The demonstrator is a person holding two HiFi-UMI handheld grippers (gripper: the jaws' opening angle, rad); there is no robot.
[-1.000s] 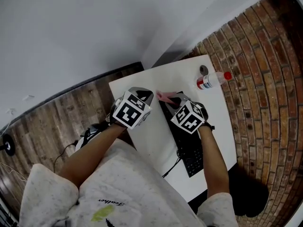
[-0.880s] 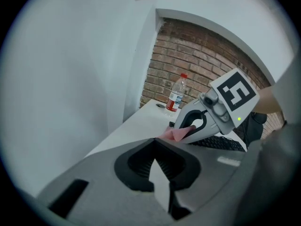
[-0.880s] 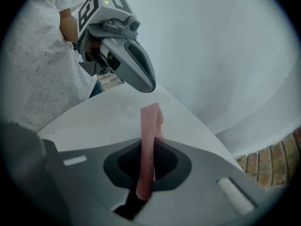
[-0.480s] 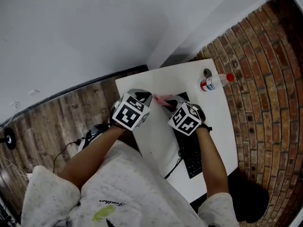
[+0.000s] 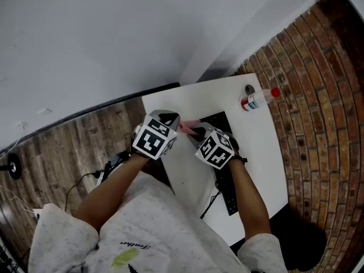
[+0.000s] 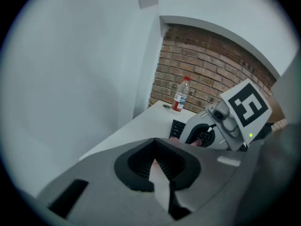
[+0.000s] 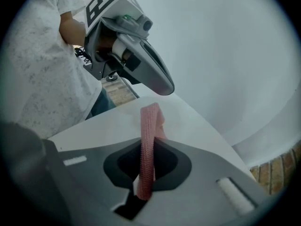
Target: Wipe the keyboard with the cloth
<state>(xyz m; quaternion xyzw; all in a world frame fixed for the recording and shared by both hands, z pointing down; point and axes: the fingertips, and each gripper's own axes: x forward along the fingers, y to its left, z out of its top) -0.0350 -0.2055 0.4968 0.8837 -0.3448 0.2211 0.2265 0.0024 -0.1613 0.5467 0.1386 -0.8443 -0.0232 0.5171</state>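
Note:
A black keyboard (image 5: 219, 120) lies lengthwise on the white table (image 5: 193, 98); only its far end and near end show. My right gripper (image 5: 196, 133) hovers over its far left part, shut on a pink cloth (image 5: 187, 128). In the right gripper view the cloth (image 7: 149, 145) stands up as a folded strip from between the jaws of the right gripper (image 7: 146, 173). My left gripper (image 5: 170, 118) is just left of the cloth, its tip close to it but apart from it. In the left gripper view its jaws look closed together, the keyboard (image 6: 178, 127) beyond them.
A clear bottle with a red cap (image 5: 257, 99) lies at the table's far right corner, a small round cap (image 5: 248, 88) beside it. A cable (image 5: 209, 201) runs off the near edge. Brick floor lies right of the table, wood floor left, a white wall behind.
My right gripper has shifted left and toward me with the cloth, uncovering the keyboard's far end. The left gripper has stayed beside it.

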